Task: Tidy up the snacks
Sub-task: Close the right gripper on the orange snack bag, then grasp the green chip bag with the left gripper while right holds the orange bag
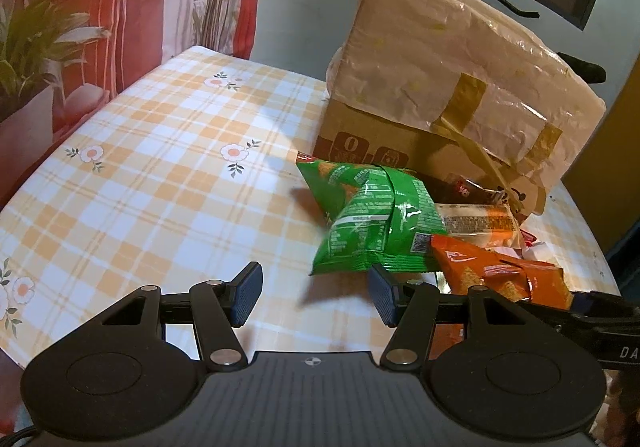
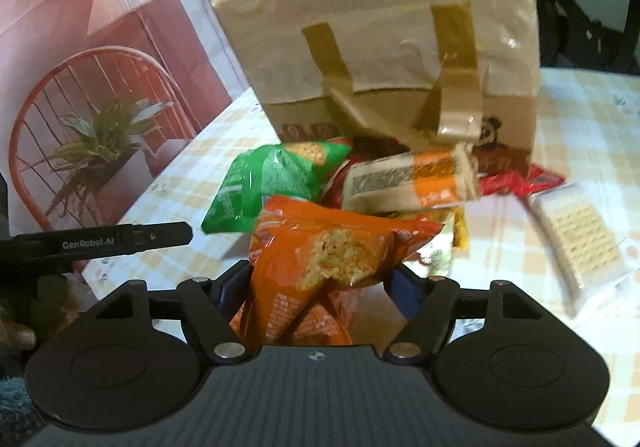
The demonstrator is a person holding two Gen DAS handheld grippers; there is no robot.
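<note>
A heap of snacks lies on the checked tablecloth [image 1: 160, 187] in front of a taped cardboard box [image 1: 460, 87] [image 2: 380, 27]. In the right wrist view an orange snack bag [image 2: 320, 247] stands crumpled between the fingers of my right gripper [image 2: 318, 283], and both pads press on its sides. The same orange bag [image 1: 500, 275] shows at the right of the left wrist view. My left gripper [image 1: 314, 283] is open with nothing between its fingers. Its right fingertip is just below the near edge of a green snack bag [image 1: 368, 223] [image 2: 260, 187].
An orange-and-white wafer pack [image 1: 476, 223] [image 2: 408, 183] lies across the heap against the box. Red wrappers [image 2: 516, 179] and a clear cracker pack [image 2: 580, 243] lie to the right. A printed backdrop with chair and plants [image 2: 100, 107] stands at the table's left.
</note>
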